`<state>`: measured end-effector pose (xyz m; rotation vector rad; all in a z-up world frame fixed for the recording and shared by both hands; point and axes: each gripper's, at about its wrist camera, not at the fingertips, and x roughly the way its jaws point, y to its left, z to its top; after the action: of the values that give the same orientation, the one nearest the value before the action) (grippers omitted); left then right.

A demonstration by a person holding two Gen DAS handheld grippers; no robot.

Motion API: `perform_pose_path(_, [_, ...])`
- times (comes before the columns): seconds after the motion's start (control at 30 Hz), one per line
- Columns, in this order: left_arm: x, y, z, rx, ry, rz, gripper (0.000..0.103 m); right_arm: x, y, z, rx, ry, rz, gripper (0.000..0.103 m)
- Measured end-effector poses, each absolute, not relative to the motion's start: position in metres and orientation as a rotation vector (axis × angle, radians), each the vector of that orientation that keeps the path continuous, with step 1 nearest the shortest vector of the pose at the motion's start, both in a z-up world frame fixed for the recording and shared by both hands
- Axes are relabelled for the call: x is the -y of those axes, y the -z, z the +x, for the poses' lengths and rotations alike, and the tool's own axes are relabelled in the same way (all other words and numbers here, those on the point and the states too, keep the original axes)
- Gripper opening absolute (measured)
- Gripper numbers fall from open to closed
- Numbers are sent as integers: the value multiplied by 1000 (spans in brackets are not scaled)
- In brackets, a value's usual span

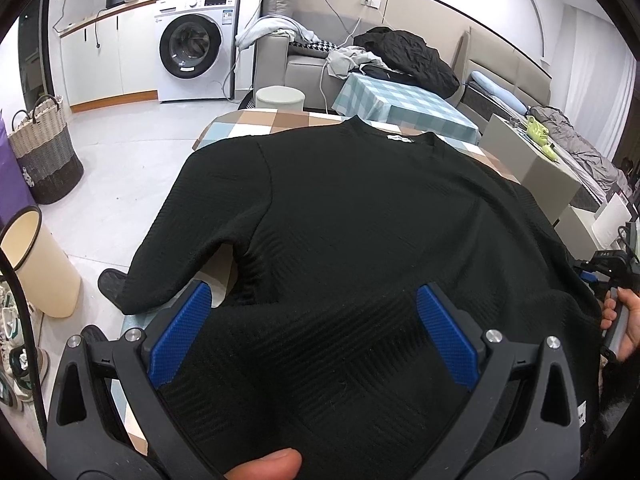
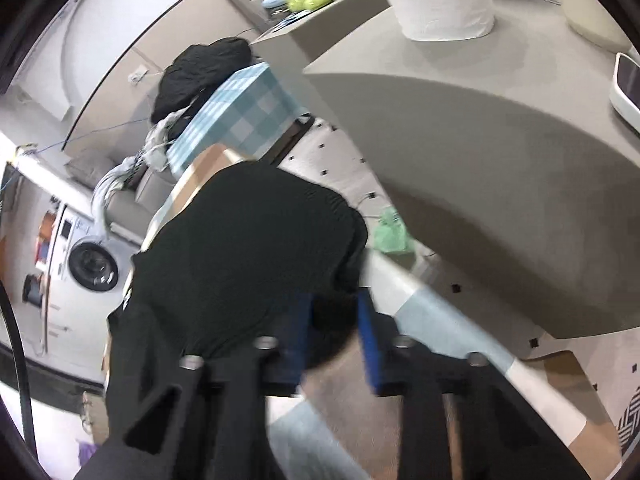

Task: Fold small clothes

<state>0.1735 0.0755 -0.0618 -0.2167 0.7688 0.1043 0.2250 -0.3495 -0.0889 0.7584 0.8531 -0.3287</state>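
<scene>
A black ribbed long-sleeved top [image 1: 360, 220] lies spread on a checked tablecloth [image 1: 280, 120], collar at the far side, one sleeve [image 1: 172, 248] hanging off the left edge. My left gripper [image 1: 312, 304] is open, its blue pads [image 1: 180, 332] wide apart, with the top's near hem lying between them. In the right wrist view, tilted and blurred, my right gripper [image 2: 334, 312] has its blue pads [image 2: 368, 344] partly closed with a fold of the black top [image 2: 248, 248] between them; whether they clamp it is not clear.
A cream bin [image 1: 36, 260] and a woven basket [image 1: 44, 148] stand on the floor at left. A washing machine [image 1: 192, 44], sofa with clothes [image 1: 404, 56] and bed [image 1: 560, 128] lie beyond. A grey table [image 2: 500, 160] is to the right.
</scene>
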Motion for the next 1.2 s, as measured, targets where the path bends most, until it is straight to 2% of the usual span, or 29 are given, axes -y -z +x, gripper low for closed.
perform_pose_path(0.27, [-75,63,175,-771,-100,-219,102,357,67,231,-758,417,698,14])
perform_pose_path(0.5, [-78,60,176,-760,-100,-223,102,303,7,264,-562,75,621,14])
perform_pose_path(0.57, [-79,60,176,-763,-102,-220,102,261,-9,274,-586,-133,511,14])
perform_pose_path(0.67, [-79,60,176,-761,-98,-225,102,197,-2,280,-751,-344,332,14])
perform_pose_path(0.7, [-80,60,177,-761,-98,-227,102,183,5,278,-793,-365,296,19])
perform_pose_path(0.73, [-80,60,177,-759,-99,-230,102,178,9,278,-807,-359,286,33])
perform_pose_path(0.77, [-80,60,176,-760,-97,-231,102,176,14,275,-827,-343,283,41])
perform_pose_path(0.8, [-80,60,176,-760,-97,-230,102,178,18,274,-836,-316,298,46])
perform_pose_path(1.2, [-99,71,173,-764,-157,-276,102,261,66,237,-998,-25,424,48])
